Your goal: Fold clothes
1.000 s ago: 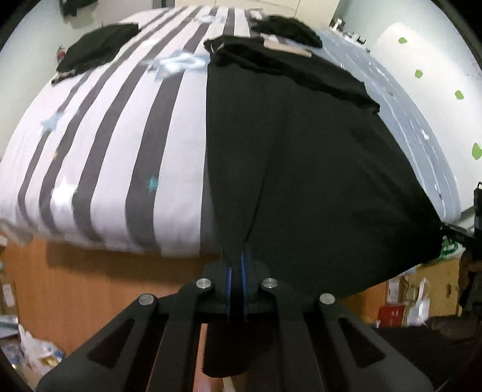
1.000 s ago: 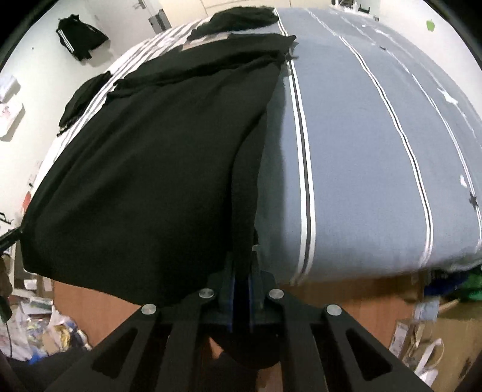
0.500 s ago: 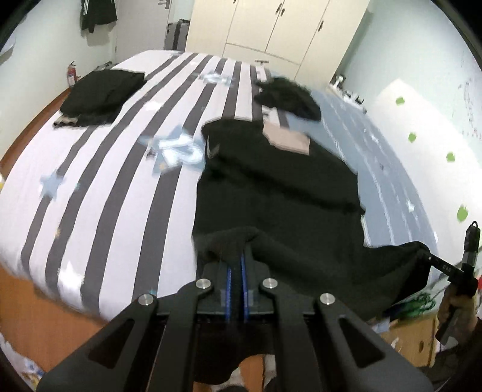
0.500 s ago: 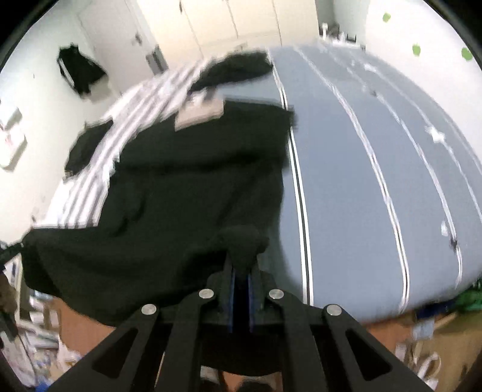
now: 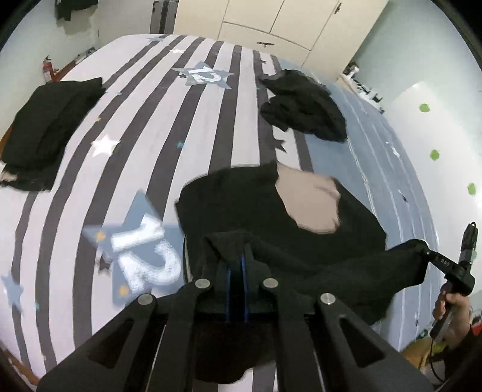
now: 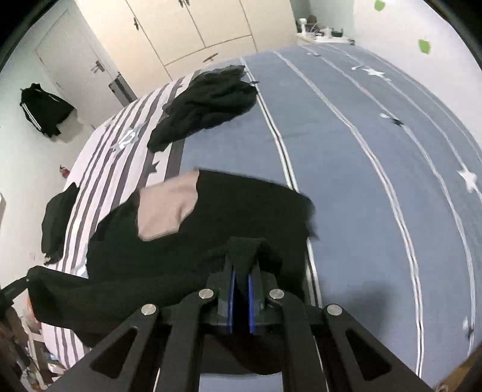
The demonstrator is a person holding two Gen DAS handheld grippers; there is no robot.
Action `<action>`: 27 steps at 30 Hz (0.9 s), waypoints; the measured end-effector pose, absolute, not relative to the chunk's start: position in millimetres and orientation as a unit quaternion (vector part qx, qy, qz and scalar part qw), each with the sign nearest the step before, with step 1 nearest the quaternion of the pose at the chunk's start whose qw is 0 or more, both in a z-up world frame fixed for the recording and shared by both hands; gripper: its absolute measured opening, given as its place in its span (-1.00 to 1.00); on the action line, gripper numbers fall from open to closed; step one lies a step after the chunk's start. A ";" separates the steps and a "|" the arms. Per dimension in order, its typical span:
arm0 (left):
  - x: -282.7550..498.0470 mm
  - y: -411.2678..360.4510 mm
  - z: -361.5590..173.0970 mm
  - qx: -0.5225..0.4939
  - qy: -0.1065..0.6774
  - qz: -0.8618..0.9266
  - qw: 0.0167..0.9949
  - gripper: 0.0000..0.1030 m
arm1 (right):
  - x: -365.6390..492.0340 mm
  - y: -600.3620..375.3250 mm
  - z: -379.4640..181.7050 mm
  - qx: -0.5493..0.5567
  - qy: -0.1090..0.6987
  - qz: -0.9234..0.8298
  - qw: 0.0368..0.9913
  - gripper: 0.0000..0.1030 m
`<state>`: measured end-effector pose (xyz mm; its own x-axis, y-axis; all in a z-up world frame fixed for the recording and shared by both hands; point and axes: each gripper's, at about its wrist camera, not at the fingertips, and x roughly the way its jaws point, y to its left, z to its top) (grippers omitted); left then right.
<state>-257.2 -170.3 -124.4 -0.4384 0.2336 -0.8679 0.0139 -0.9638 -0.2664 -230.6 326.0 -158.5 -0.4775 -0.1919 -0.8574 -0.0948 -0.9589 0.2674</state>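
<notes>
A black garment [image 5: 241, 205] with a tan patch [image 5: 307, 199] lies on the bed, its near hem lifted over its far part. My left gripper [image 5: 236, 259] is shut on the left corner of the hem. My right gripper [image 6: 241, 268] is shut on the right corner; it also shows in the left wrist view [image 5: 427, 253]. The garment [image 6: 241, 211] and its patch [image 6: 165, 208] show in the right wrist view. The hem hangs taut between both grippers.
The bed [image 5: 150, 126] has a striped white-and-grey cover on the left and a blue one [image 6: 376, 156] on the right. A folded black pile [image 5: 45, 132] lies at the left. A crumpled black garment [image 5: 301, 105] lies farther back. Wardrobes [image 6: 195, 27] stand behind.
Both grippers have risen and moved forward over the bed, carrying the garment's near hem up from the bed's edge and over its far part.
</notes>
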 end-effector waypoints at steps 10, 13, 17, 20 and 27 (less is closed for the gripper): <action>-380.2 -157.3 -178.2 -0.590 -0.119 0.797 0.045 -0.86 | -375.5 327.2 -215.7 0.574 -0.152 -0.803 0.055 -0.80; -402.7 -167.1 -206.9 -0.623 -0.133 0.770 0.034 -0.81 | -382.4 334.2 -225.9 0.587 -0.155 -0.792 0.057 -0.60; -395.4 -186.7 -211.7 -0.609 -0.170 0.774 0.024 -0.26 | -382.5 346.7 -238.0 0.601 -0.165 -0.780 0.056 -0.48; -386.4 -213.6 -193.6 -0.571 -0.231 0.787 0.021 0.56 | -382.6 356.0 -247.0 0.611 -0.174 -0.770 0.056 -0.05; -388.1 -234.1 -171.8 -0.541 -0.152 0.827 0.016 0.64 | -356.3 381.0 -230.5 0.567 -0.203 -0.798 0.027 0.14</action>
